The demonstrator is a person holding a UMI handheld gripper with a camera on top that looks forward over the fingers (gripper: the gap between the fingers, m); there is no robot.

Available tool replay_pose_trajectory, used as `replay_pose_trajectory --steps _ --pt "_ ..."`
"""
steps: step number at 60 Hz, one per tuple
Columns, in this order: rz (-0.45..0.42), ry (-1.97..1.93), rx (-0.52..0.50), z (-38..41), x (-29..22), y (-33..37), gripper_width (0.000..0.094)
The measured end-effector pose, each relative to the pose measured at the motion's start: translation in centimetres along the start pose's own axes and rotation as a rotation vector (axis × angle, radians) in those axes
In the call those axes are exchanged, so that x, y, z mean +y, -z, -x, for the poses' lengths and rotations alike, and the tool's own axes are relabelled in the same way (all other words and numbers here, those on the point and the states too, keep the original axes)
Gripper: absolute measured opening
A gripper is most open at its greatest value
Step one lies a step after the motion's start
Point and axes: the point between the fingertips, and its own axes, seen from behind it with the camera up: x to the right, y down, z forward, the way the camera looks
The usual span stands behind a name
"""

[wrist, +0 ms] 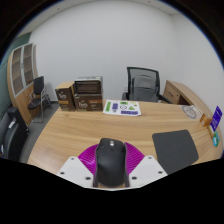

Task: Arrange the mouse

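Observation:
A black computer mouse (110,163) sits between my two fingers, its sides against the magenta pads (88,156) on both sides. My gripper (110,165) is shut on it and holds it above the near part of the wooden table (95,128). A dark grey mouse mat (174,150) lies on the table just to the right of the fingers.
A flat printed sheet (122,107) lies at the table's far edge. A purple box (216,117) stands at the far right. A black office chair (143,84) stands behind the table, another chair (38,96) at the left. Cardboard boxes (80,95) stand on the floor beyond.

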Motion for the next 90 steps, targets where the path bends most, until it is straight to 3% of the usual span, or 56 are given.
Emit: replay_pose_trajectory --steps 13,22,35,51,59,62,65,70,81,90 --pt "-0.128 -0.031 0.061 -9.1 -10.3 4.3 0.0349" --pt "-0.139 -0.049 0.150 -18.3 -11.8 4.6 0.0348" --pt "-0.075 -0.076 0.221 -27.4 -6.3 1.0 0.0346" --pt "0.035 -0.085 0.207 -30.1 4.2 -5.5 0.0355" --pt "0.061 -0.075 0.196 -29.9 6.8 -6.8 0.0561" --pt "0.061 -0.085 0.206 -30.3 7.0 -6.7 0.0873" --pt "0.053 -0.091 0.229 -31.0 6.8 -6.5 0.0823" --pt "0.040 -0.095 0.238 -31.4 6.4 -6.0 0.0876" --pt "0.021 -0.088 0.233 -30.9 4.8 -3.1 0.0859" --pt "0.014 -0.097 0.206 -29.1 3.1 3.5 0.0860"
